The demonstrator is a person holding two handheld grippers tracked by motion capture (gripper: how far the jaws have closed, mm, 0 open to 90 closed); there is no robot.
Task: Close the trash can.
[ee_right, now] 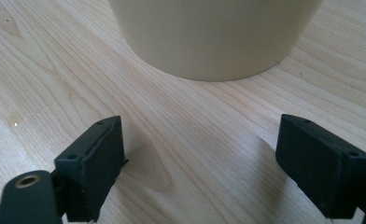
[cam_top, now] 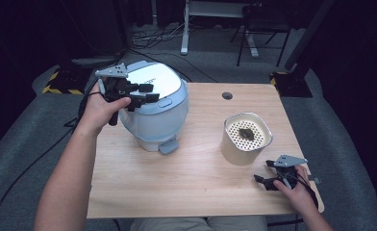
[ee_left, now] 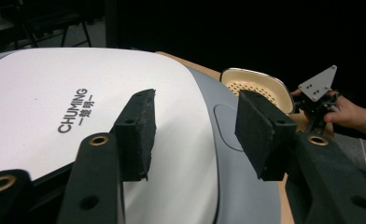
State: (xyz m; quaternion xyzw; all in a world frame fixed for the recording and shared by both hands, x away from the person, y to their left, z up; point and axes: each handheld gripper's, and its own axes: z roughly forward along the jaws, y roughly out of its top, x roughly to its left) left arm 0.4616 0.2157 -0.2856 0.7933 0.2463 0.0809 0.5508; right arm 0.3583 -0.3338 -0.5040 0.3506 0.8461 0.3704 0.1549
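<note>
Black pads (ee_left: 134, 135) of my left tool (cam_top: 141, 94) stand apart above the rice cooker (cam_top: 155, 108), clamping nothing; its white lid (ee_left: 55, 107) lies directly beneath them. My right tool (cam_top: 268, 180) rests on the desk (cam_top: 196, 168), jaws wide apart and empty, with the cream pot (ee_right: 214, 32) just ahead.

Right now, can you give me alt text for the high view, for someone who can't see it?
A person's left gripper hovers open over the closed white lid of a pale blue rice cooker on a wooden table. To its right stands a cream pot with a perforated insert, and the right gripper rests open on the table near it.
</note>
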